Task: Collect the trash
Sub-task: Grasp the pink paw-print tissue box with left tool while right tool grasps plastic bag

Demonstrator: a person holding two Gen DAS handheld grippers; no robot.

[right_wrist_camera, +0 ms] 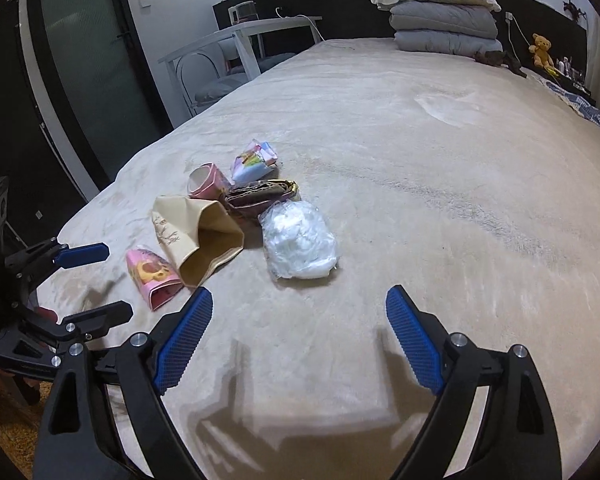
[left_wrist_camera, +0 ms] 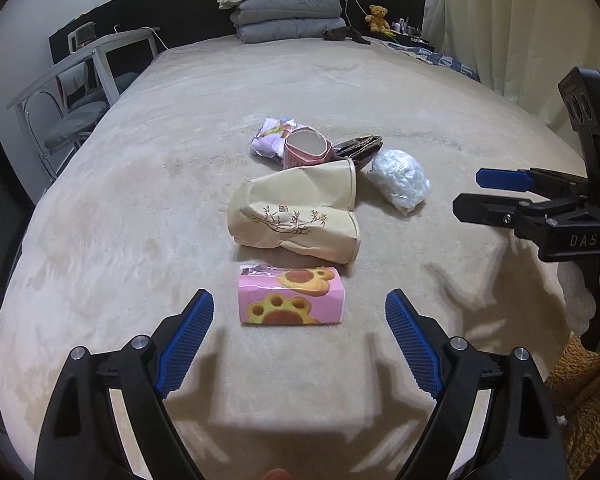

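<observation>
Surface: a beige plush bed (left_wrist_camera: 140,220) fills both views; folded grey bedding sits at the top of each frame.
Trash: a small heap lies mid-frame in the left wrist view: pink paw-print packet (left_wrist_camera: 291,295) nearest, crushed cream paper cups (left_wrist_camera: 296,212) behind it, a pink cup (left_wrist_camera: 306,152), and a white plastic wad (left_wrist_camera: 400,180) to the right.
Left gripper (left_wrist_camera: 299,322): jaws spread wide, empty, lined up either side of the pink packet without touching it.
Right gripper (right_wrist_camera: 299,322): also wide open and empty, just below the wad (right_wrist_camera: 298,242).
Step advice: likely approach; lower squarely, straddle the packet's short sides, then close gently so it does not slip on the plush.
</observation>
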